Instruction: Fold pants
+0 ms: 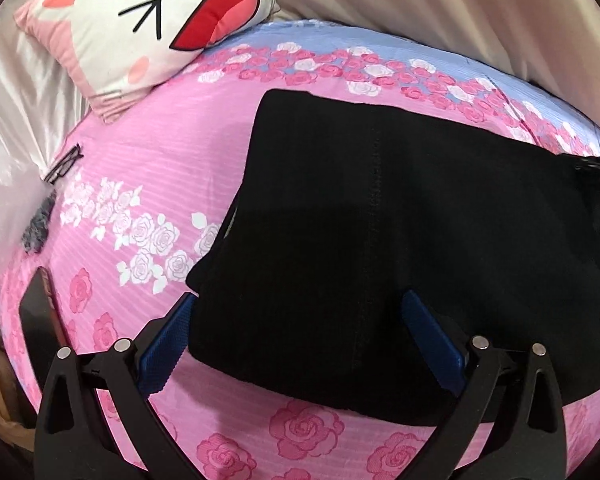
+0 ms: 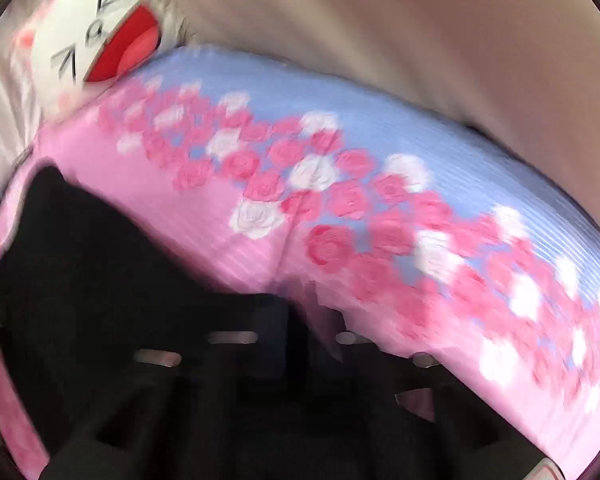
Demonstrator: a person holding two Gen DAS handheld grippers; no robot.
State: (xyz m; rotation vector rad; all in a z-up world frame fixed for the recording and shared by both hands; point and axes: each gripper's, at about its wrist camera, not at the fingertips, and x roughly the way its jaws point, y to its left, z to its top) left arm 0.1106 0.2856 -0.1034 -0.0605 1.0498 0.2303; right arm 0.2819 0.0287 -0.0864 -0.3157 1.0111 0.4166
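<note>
Pants [image 1: 400, 248] lie folded on the bed [image 1: 148, 168], long axis running left-right, near edge between my left tool [image 1: 300, 320]'s spread fingers; my right tool [image 2: 284, 344] is too blurred to tell

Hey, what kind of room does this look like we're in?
Most likely a bedroom: the black pants lie on a bed with a pink rose-print sheet, a cartoon-face pillow sits at its far end, and eyeglasses rest nearby.
</note>
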